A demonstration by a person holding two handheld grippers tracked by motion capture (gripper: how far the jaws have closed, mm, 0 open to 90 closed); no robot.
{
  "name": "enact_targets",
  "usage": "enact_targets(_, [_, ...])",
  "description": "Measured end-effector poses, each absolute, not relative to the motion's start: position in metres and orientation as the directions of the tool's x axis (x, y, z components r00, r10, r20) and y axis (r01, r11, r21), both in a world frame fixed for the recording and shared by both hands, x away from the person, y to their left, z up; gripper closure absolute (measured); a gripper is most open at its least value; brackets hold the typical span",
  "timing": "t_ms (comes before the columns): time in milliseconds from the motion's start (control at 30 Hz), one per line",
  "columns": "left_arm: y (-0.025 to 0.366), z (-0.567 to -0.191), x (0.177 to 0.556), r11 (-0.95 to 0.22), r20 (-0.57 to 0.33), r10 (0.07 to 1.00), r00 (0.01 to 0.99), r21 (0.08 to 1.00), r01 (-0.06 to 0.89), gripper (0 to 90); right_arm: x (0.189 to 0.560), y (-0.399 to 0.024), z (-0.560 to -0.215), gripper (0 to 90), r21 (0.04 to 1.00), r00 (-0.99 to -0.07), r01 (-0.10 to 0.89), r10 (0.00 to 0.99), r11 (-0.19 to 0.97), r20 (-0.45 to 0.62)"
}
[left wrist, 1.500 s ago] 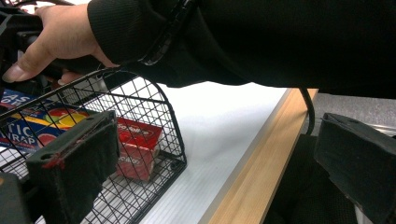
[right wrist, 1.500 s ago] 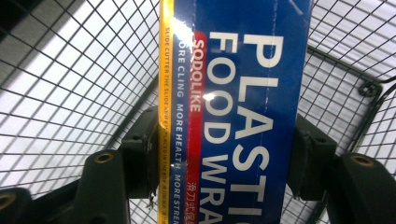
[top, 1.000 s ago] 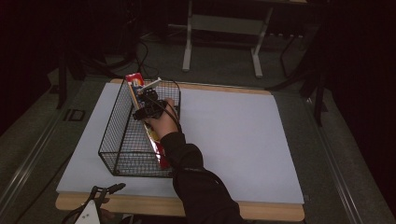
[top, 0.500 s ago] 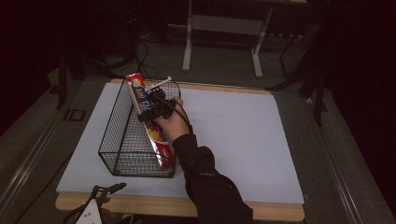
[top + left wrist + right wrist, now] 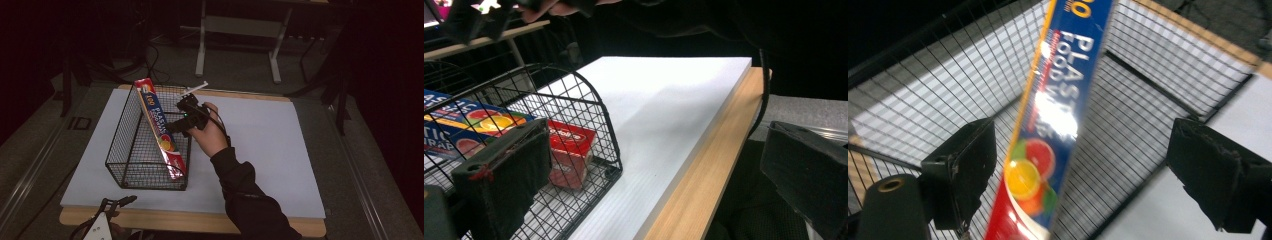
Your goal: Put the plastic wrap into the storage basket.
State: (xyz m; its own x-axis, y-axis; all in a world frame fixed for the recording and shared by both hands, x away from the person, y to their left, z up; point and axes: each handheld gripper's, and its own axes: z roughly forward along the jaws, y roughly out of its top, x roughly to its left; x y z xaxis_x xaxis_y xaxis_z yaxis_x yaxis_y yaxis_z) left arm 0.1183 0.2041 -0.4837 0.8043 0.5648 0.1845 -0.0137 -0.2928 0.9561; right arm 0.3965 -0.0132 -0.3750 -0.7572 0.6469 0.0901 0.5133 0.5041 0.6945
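Note:
A long blue and red plastic-wrap box [image 5: 159, 127] leans slantwise inside a black wire basket [image 5: 116, 150], its far end raised above the back rim. My right gripper [image 5: 173, 125] hovers over the basket's right rim. Its jaws have just been opening and now stand wide, with the box [image 5: 1063, 100] seen between them but untouched by either pad. My left gripper [image 5: 120, 201] rests at the table's near edge, open with nothing between its jaws. From there the box's red end [image 5: 569, 150] shows through the mesh [image 5: 589, 95].
The basket sits on the left half of a white board [image 5: 260, 145] laid on a wooden table [image 5: 704, 165]. Beyond the table stand a metal frame's legs [image 5: 202, 45] and trailing cables on a dark floor.
The right hand has lifted and pulled back to the right, away from the basket. Its jaws let go of the box, which stays leaning in the basket. The left gripper has kept still.

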Motion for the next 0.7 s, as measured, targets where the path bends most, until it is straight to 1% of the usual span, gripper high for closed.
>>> enact_targets(100, [0.204,-0.484,0.119,-0.296,0.185,0.566,0.803,0.955,-0.012,0.7,0.392,-0.029,-0.372,13.4,0.706,-0.749,0.512,0.656,0.488,0.090])
enact_targets(300, [0.202,-0.485,0.120,-0.304,0.188,0.562,0.806,0.953,-0.011,0.7,0.381,-0.055,-0.370,13.5,0.739,-0.738,0.516,0.662,0.433,0.128])
enact_targets(567, [0.201,-0.485,0.121,-0.314,0.195,0.559,0.806,0.949,-0.012,0.7,0.364,-0.087,-0.377,13.6,0.752,-0.728,0.498,0.679,0.431,0.094])
enact_targets(700, [0.200,-0.485,0.121,-0.315,0.197,0.561,0.804,0.949,-0.013,0.7,0.359,-0.106,-0.386,13.7,0.760,-0.722,0.501,0.684,0.414,0.103])
